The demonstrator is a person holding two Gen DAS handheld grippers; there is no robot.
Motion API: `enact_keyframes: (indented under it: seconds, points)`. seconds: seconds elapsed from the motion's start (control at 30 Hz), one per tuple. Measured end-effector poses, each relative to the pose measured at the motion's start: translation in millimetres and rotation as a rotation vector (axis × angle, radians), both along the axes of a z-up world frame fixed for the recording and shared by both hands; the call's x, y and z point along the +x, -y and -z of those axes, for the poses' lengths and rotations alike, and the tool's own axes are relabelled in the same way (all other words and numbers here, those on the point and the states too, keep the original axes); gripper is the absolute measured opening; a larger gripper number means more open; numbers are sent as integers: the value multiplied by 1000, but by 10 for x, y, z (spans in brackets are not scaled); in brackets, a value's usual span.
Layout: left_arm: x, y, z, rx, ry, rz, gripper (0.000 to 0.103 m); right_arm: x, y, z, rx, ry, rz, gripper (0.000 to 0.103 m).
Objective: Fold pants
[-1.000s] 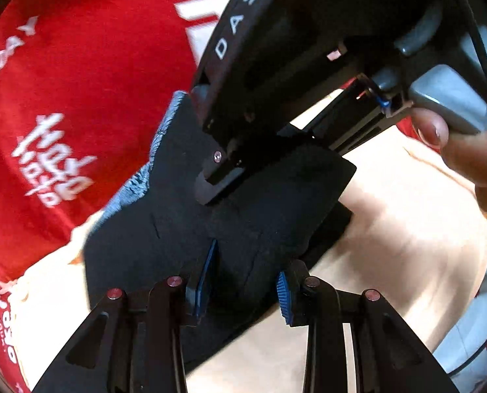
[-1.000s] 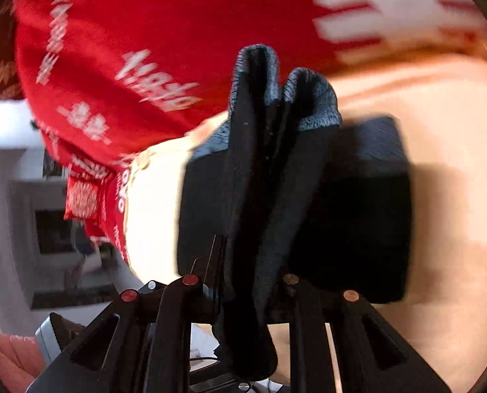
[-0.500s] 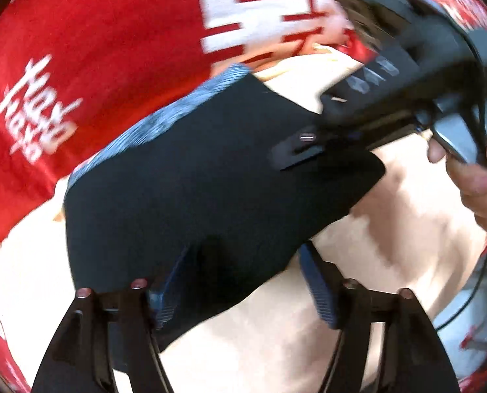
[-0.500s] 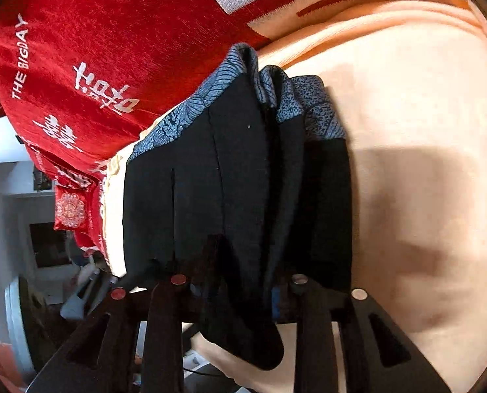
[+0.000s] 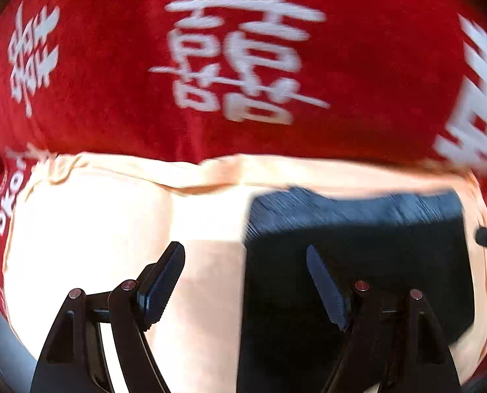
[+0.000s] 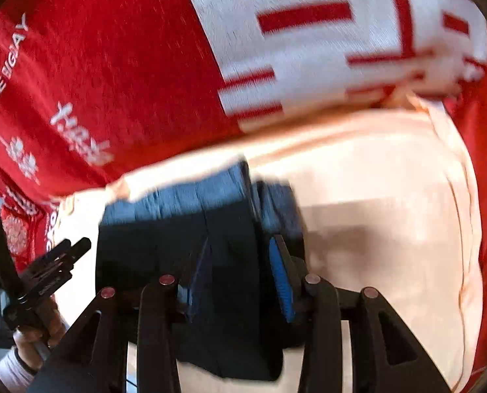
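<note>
My left gripper (image 5: 245,281) has its 2 fingers spread wide and grips nothing; bare cloth and the edge of the pants show between them. My right gripper (image 6: 240,275) is opening, its blue pads (image 6: 281,281) standing on either side of a thick fold of dark fabric; I judge the grip to be letting go, the pads no longer clamped.

Findings, largest first:

1. Red blanket (image 5: 112,98) with white characters covers the far ground in both views.
2. Peach cloth (image 5: 96,229) lies over the red blanket and serves as the work surface.
3. Pants (image 5: 358,245), black with a blue-grey patterned waistband, lie on the peach cloth as 1 compact rectangular bundle. In the left view the bundle sits to the right of the left gripper, its near corner under the right finger. In the right view the bundle (image 6: 178,229) shows several stacked layers, the top fold raised between the right fingers.
4. The other hand (image 6: 37,330) and its tool appear at the left edge of the right view, clear of the pants.

Assessment: folding appears essentially complete. What remains, in my judgement, is to free the last raised fold, let it settle flat, and withdraw.
</note>
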State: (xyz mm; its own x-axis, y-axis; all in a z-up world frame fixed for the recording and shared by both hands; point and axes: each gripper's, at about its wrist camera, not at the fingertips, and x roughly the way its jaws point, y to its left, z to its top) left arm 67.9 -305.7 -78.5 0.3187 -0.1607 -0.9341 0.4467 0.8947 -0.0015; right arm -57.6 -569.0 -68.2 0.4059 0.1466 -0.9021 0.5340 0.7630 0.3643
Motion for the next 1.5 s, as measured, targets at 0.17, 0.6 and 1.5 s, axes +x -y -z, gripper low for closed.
enact_keyframes:
  seconds: [0.17,0.6,1.5]
  points:
    - [167,101,312,42,-39,-41,78,398,-220,108,-63,-24,-116,41]
    - [161,79,411,81,-50,-4,85,118,-386,332,-216,-174,-190,48]
    - [-322,-97,156,134,-98,11,85,-523,-492,240,-138,-221,-93,65]
